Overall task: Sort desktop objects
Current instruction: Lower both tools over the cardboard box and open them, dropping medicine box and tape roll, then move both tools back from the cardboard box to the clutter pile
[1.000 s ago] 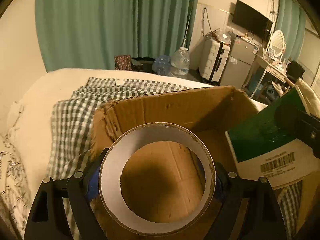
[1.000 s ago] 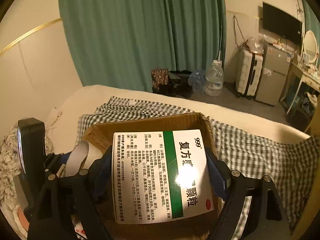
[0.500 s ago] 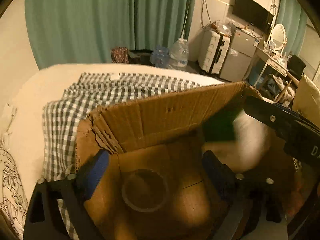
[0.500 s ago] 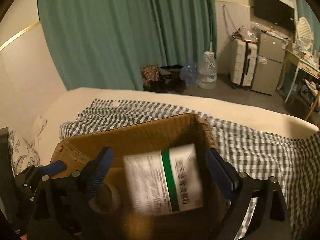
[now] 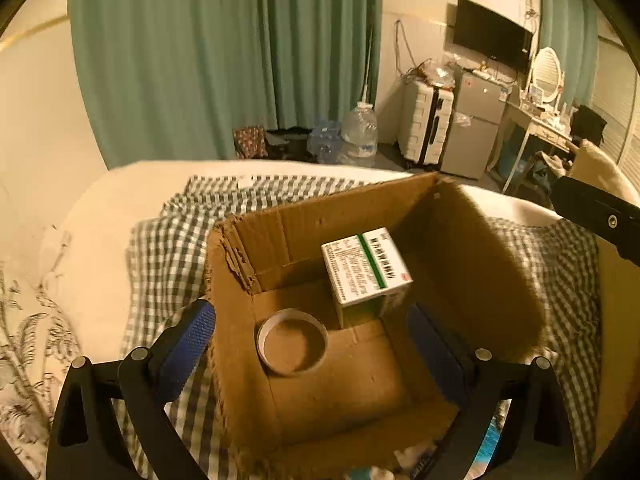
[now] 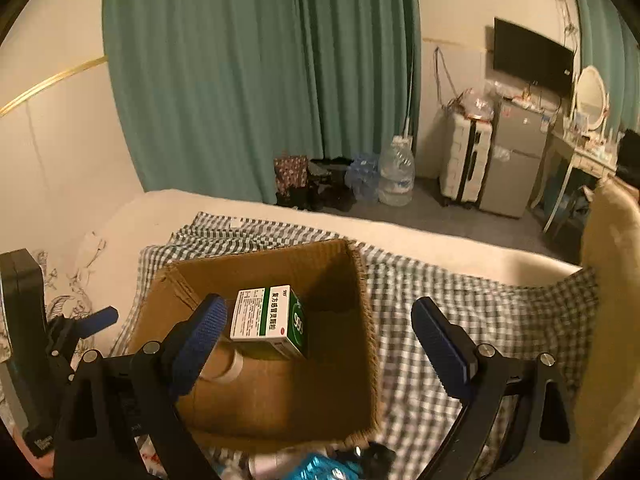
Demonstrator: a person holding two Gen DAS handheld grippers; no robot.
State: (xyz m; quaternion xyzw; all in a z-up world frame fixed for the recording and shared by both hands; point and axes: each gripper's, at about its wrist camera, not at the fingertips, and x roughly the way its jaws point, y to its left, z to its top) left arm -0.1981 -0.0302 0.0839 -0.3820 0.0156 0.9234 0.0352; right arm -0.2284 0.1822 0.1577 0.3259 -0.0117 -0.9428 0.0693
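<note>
Inside the one cardboard box (image 5: 472, 264) on the bed lie two things: one tape roll (image 5: 292, 346) flat on the box floor at the left, and one green-and-white medicine carton (image 5: 366, 270) just to its right, leaning toward the far wall. Two tongs hang above it. The left tongs (image 5: 312, 344) stand spread wide with nothing between the blue pads; the right tongs (image 6: 320, 330) gape just the same, carton lying free below them. Under the box, one grey-checked blanket (image 5: 172, 248) over a cream bed (image 5: 100, 216), floral bedding at the left edge. Beyond, a long teal curtain (image 5: 224, 52), one big water jug (image 5: 360, 132), one white suitcase (image 5: 426, 124), one small grey fridge (image 5: 474, 128), one dark wall television (image 5: 494, 34), and one oval mirror (image 5: 546, 74) on a dressing table.
</note>
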